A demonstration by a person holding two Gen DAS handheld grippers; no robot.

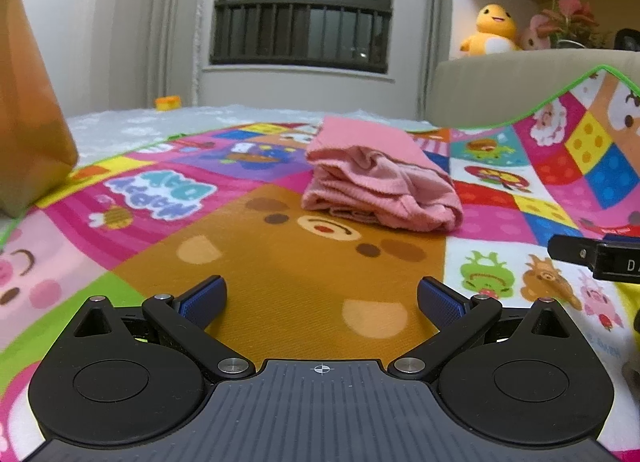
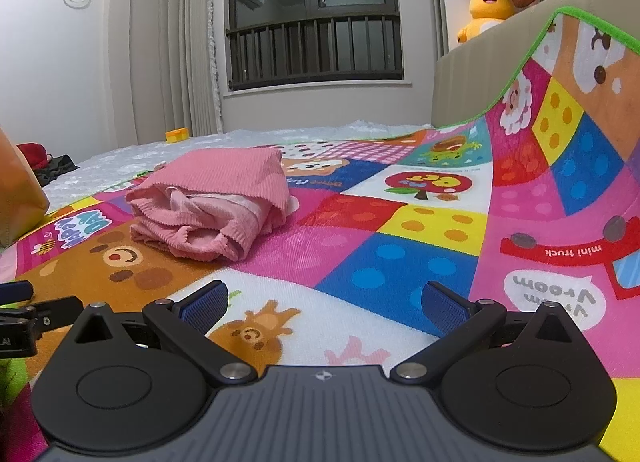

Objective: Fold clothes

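Pink garment (image 1: 380, 186) lies folded on the patchwork play mat (image 1: 280, 270), well ahead of both hand-held grippers, left (image 1: 322, 302) and right (image 2: 324, 304), each spread wide and empty; nothing lies between, an orange bag (image 1: 28, 110) stands at the left

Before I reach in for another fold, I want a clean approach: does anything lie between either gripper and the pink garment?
Nothing visible does. Only bare play mat lies between the open left gripper and the pink garment, and likewise ahead of the open right gripper, where it sits forward and left.
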